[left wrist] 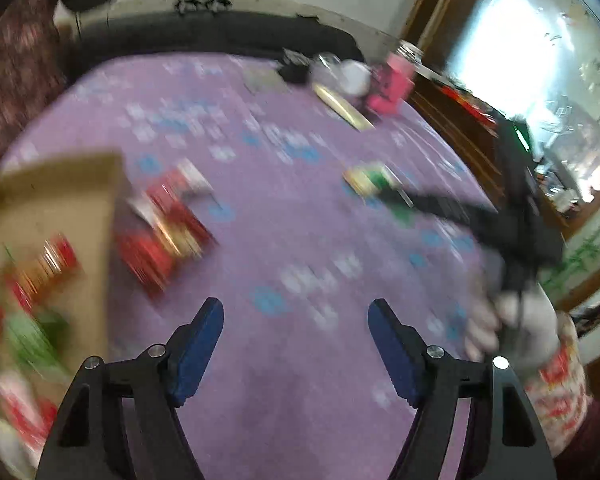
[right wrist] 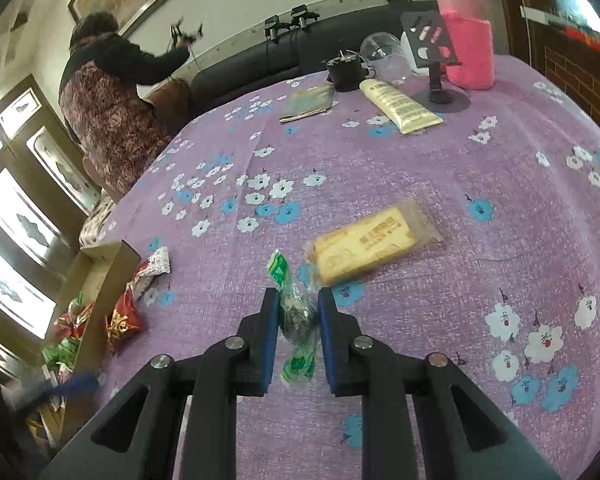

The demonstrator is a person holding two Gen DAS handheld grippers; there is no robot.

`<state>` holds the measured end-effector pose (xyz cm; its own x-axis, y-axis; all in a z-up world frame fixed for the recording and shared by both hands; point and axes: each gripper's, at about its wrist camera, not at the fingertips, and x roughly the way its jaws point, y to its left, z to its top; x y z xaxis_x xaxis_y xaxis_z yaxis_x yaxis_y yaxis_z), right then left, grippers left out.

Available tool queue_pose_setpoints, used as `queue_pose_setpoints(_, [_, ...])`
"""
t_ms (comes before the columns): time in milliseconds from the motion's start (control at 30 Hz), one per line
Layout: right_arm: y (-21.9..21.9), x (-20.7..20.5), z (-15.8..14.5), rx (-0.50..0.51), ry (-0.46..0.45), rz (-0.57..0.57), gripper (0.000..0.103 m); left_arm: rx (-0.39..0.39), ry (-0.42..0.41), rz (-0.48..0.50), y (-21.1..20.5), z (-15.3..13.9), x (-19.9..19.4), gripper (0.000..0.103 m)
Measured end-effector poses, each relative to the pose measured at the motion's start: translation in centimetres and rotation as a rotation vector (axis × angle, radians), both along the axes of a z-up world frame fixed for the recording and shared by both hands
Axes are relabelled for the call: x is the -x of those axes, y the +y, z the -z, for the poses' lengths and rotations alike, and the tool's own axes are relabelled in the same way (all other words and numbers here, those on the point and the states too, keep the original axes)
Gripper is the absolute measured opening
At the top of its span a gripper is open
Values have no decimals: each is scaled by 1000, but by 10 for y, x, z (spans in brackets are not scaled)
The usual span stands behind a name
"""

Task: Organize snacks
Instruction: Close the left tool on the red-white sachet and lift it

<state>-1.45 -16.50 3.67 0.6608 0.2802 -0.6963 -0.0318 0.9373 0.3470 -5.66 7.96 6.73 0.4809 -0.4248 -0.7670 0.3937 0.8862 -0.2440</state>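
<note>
My right gripper [right wrist: 298, 296] is shut on a small snack in a green and clear wrapper [right wrist: 296, 320], down at the purple floral tablecloth [right wrist: 420, 184]. Just beyond it lies a yellow cake bar in clear wrap [right wrist: 364, 244]. A cardboard box [right wrist: 100, 276] at the left table edge holds several red and green snack packets. Red packets [right wrist: 124, 320] lie beside it. In the blurred left wrist view, my left gripper [left wrist: 296, 308] stands open over bare cloth with nothing between its fingers. The box [left wrist: 60, 200] is to its left, the red packets [left wrist: 164, 232] lie ahead, and the right gripper [left wrist: 396, 196] is far right.
At the table's far side stand a jar in a pink sleeve [right wrist: 466, 40], a black phone stand [right wrist: 440, 92], a cream tube [right wrist: 400, 106], a dark cup [right wrist: 344, 72], a clear bowl [right wrist: 384, 56] and a flat packet [right wrist: 308, 102]. A person [right wrist: 108, 100] stands beyond the far left corner.
</note>
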Motion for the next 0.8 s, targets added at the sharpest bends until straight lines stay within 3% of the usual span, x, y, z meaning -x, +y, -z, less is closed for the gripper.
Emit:
queue_pose_setpoints(200, [-7, -1, 3, -37, 10, -3, 18, -236, -29, 24, -15, 9, -86, 79])
queue_pose_setpoints(433, [-7, -2, 2, -37, 1, -10, 18, -436, 52, 39, -20, 47, -141, 79])
queue_pose_setpoints(500, [-6, -2, 1, -46, 0, -16, 18, -391, 83, 47, -17, 48, -138, 64])
queue_pose_setpoints(533, [-6, -3, 1, -48, 0, -19, 18, -348, 108, 53, -15, 48, -138, 47])
queue_pose_setpoints(567, [-6, -3, 1, -48, -1, -22, 18, -315, 118, 65, -15, 47, -135, 36])
queue_pose_setpoints(600, [-5, -3, 1, -51, 0, -24, 18, -303, 117, 79, -17, 46, -131, 31])
queue_pose_setpoints(800, [-5, -3, 2, -58, 4, -26, 18, -265, 96, 160, -44, 45, -100, 30])
